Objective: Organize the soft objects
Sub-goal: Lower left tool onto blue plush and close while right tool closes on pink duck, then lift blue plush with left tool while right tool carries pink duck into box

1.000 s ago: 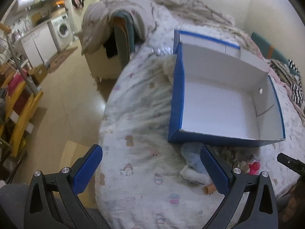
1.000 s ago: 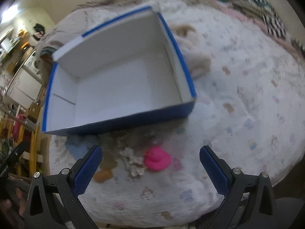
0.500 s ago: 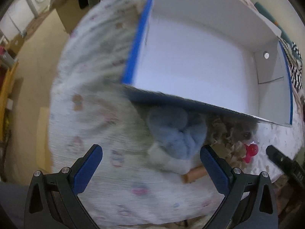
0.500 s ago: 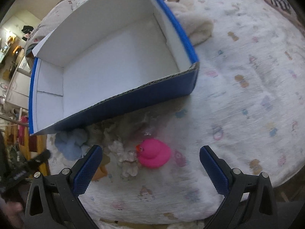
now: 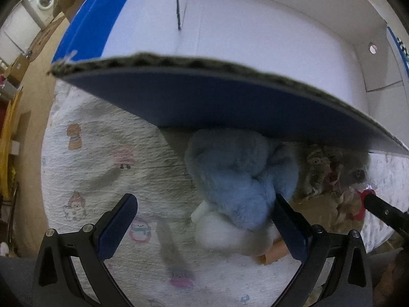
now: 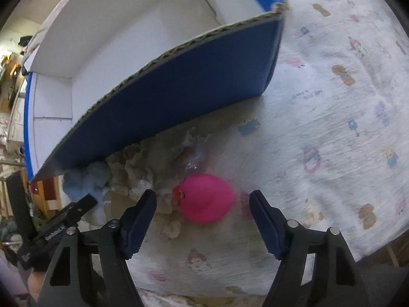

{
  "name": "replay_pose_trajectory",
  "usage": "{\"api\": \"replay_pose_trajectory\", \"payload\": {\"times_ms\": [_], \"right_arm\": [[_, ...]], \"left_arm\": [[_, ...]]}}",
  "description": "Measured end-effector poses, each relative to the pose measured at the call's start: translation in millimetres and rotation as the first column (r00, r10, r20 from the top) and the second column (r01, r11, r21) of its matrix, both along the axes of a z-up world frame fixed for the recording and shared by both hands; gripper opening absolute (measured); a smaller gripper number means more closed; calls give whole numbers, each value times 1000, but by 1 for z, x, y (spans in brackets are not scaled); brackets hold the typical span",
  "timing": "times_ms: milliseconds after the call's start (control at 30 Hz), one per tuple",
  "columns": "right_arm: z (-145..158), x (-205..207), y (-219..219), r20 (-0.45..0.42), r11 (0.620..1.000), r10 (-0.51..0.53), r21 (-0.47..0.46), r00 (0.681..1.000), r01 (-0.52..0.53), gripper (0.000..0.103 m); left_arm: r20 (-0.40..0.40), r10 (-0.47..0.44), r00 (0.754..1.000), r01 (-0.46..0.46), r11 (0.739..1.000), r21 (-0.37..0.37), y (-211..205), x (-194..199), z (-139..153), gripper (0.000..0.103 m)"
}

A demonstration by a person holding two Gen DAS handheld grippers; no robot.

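Observation:
A blue and white plush toy [image 5: 237,186] lies on the bed against the blue box's front wall [image 5: 217,102]. My left gripper [image 5: 204,220] is open, its fingers on either side of the plush's near end. A pink rubber duck [image 6: 204,198] lies on the bedsheet in front of the box [image 6: 179,81]. My right gripper [image 6: 203,217] is open, with the duck just ahead between its fingers. A beige curly plush [image 6: 133,171] and the blue plush [image 6: 84,179] lie left of the duck. The box is empty and white inside.
An orange tube [image 5: 274,254] lies beside the blue plush by my left gripper's right finger. A clear wrapper [image 6: 191,153] lies behind the duck. The printed bedsheet [image 6: 332,128] spreads to the right. The bed edge is close in front; floor and furniture [image 5: 23,38] are at left.
Both grippers have moved forward and down toward the bed. The left one now straddles the blue plush. The right one has closed in on the pink duck.

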State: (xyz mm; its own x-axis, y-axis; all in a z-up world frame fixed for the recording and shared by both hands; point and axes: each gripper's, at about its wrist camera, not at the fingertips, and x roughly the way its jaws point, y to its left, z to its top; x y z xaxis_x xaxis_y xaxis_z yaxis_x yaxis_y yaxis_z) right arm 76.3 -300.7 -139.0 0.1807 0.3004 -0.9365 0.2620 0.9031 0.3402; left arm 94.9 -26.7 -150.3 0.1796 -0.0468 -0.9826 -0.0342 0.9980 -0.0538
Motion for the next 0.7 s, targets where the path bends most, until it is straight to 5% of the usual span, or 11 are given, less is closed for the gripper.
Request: {"api": "replay_pose_trajectory", "payload": {"times_ms": [167, 200, 300, 700], "right_arm": [[-4, 7, 7, -7, 1000, 20, -9, 1000, -21, 53], [-4, 7, 8, -11, 1000, 24, -18, 1000, -24, 53], [-2, 8, 10, 15, 999, 29, -41, 999, -29, 52], [31, -33, 12, 135, 1000, 31, 0, 990, -31, 52]], "left_arm": [[-21, -43, 999, 41, 996, -78, -9, 1, -5, 62], [-22, -54, 998, 51, 994, -94, -11, 0, -6, 48], [1, -80, 997, 80, 992, -101, -17, -5, -1, 35], [130, 84, 988, -86, 996, 15, 24, -46, 40, 29]]}}
